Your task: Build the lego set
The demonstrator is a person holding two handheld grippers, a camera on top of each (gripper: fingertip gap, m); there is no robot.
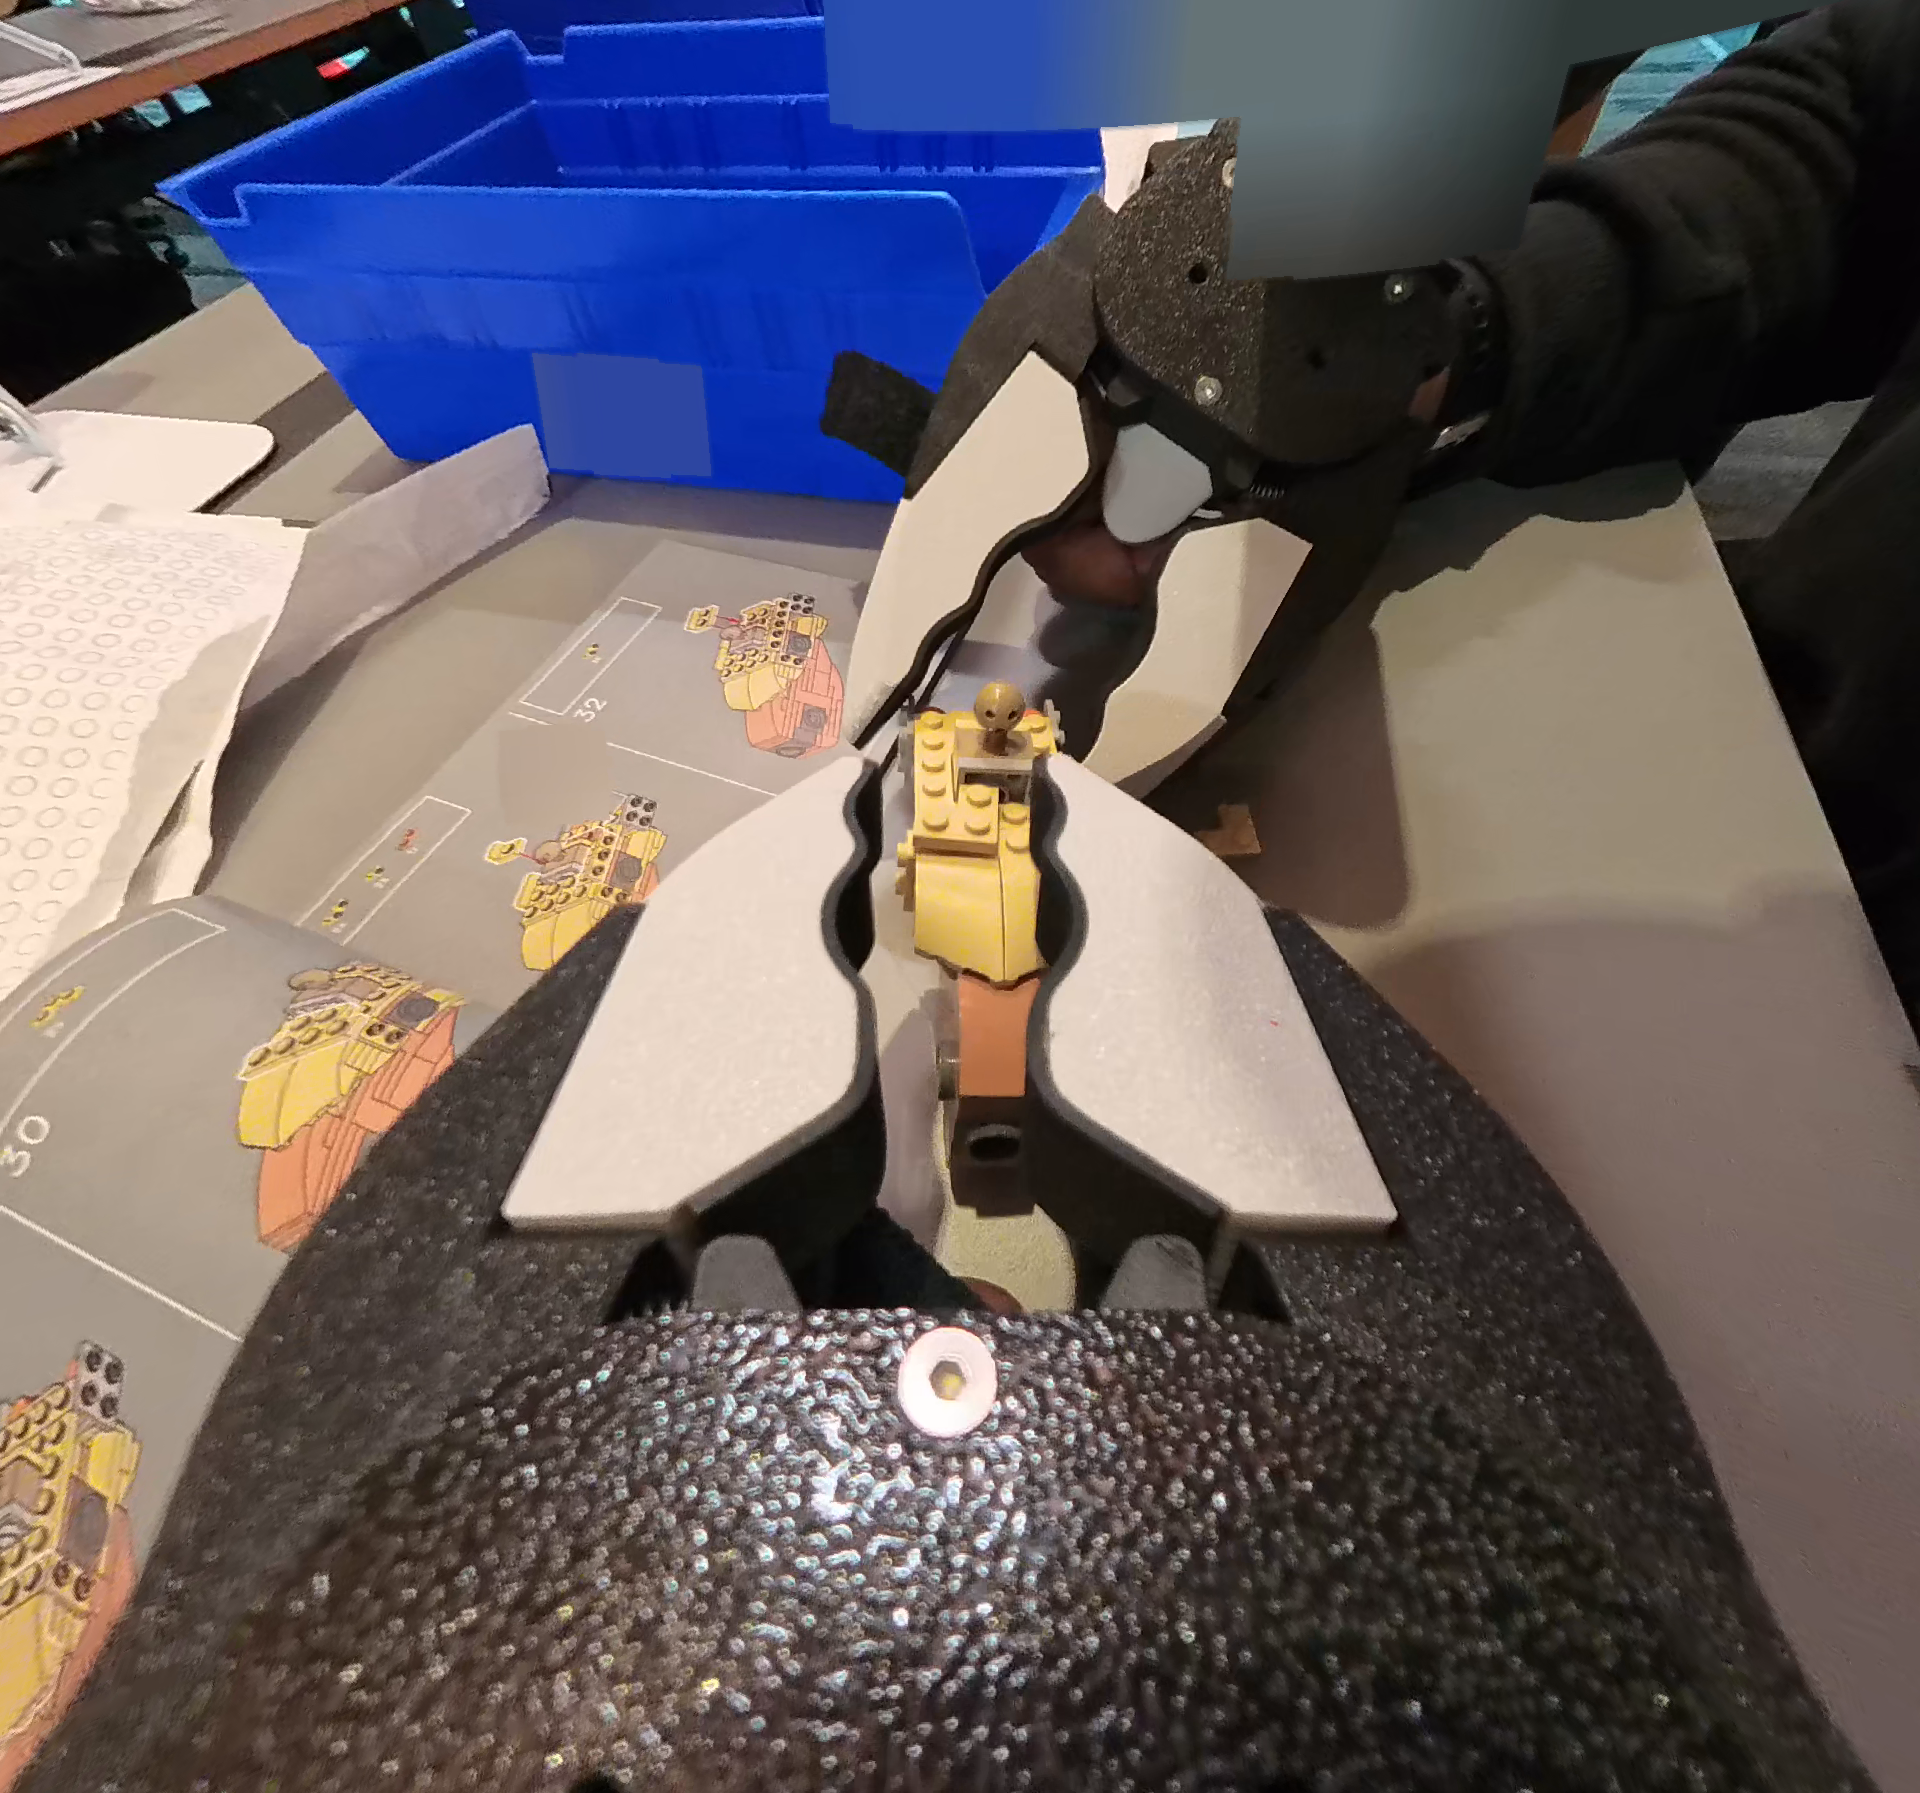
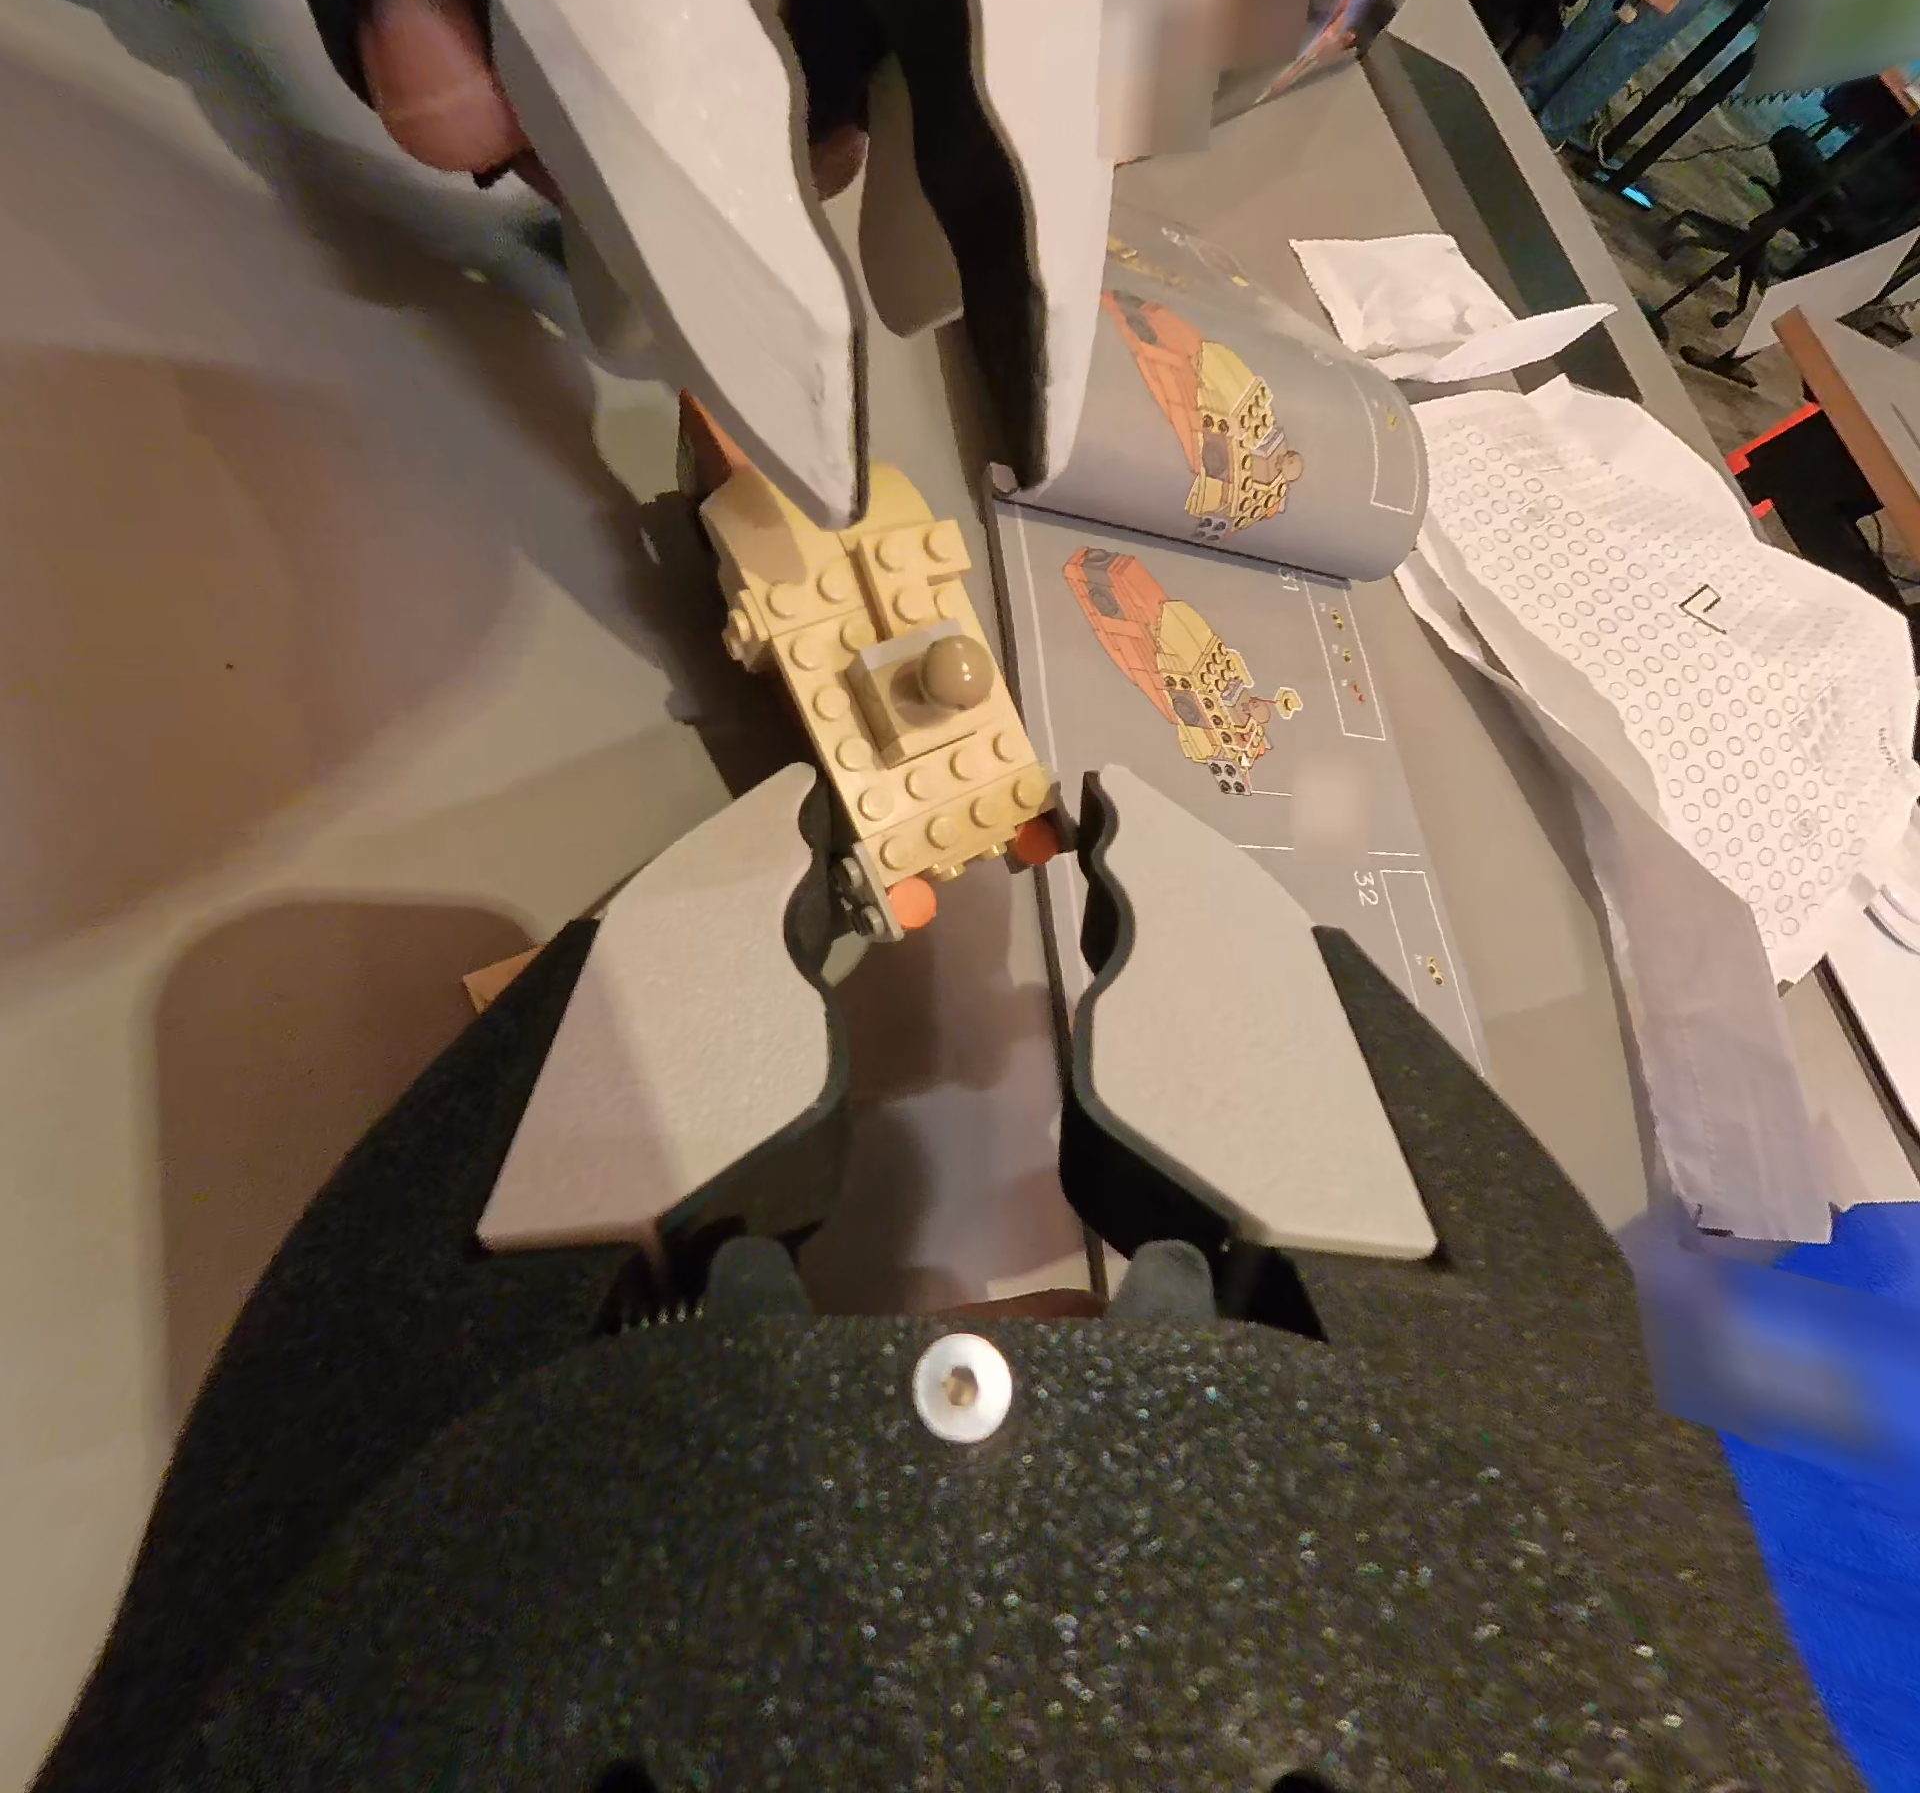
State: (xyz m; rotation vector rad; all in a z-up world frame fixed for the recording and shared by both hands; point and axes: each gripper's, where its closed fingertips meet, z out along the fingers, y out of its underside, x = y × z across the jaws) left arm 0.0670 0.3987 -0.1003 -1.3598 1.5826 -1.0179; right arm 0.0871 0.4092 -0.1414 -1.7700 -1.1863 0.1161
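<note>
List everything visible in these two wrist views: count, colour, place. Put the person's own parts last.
lego model: one, tan-yellow with an orange-brown end, on the table between the fingers of the left gripper.
round-headed piece: one, dark tan, standing on top of the model.
instruction booklet: one, grey pages, open on the table beside the model.
paper bags: a few, white, torn, past the booklet.
bins: several, blue, at the back of the table.
table: one, grey.
left gripper: one, grey fingers, black body, closed on the model.
right gripper: one, same make, open at the model's near end.
sleeve: one, black, behind the right gripper.
</note>
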